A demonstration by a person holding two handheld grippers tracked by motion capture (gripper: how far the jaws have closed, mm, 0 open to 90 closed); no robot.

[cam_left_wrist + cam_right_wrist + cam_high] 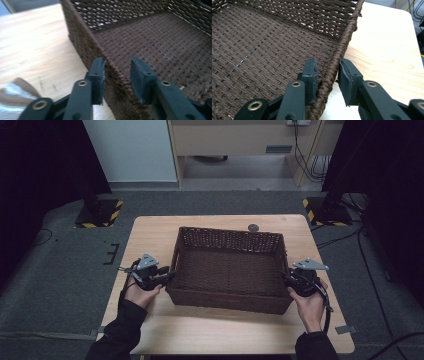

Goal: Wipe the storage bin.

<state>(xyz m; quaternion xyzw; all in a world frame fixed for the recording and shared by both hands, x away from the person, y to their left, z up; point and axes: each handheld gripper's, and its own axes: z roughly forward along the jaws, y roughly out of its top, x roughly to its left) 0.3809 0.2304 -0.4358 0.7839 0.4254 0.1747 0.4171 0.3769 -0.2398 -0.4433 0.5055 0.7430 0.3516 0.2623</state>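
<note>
Nearest the high camera, at six o'clock, the near edge of the pale wooden worktop (pixel 225 335) is seen, crossed by two dark-sleeved forearms. At the middle of that worktop a large, dark brown woven basket (pixel 227 270) is set, its inside bare.

At nine o'clock of the basket the left gripper (pixel 167 277) is held against the short left wall. In the left gripper view the basket's rim (pixel 110 67) is straddled by the two black jaws: the outer pad (pixel 98 75) is touching the weave, while a gap is left between the inner pad and the wall, so the wall is not clamped.

At three o'clock the right gripper (pixel 286 279) is held at the opposite short wall. In the right gripper view the braided rim (pixel 329 75) is flanked by both jaws; the inner pad (pixel 310 77) is laid against it and the outer one is kept just clear, so it is not clenched either.

At twelve o'clock, beyond the basket, a small dark disc (pixel 253 227) is seen on the worktop.
</note>
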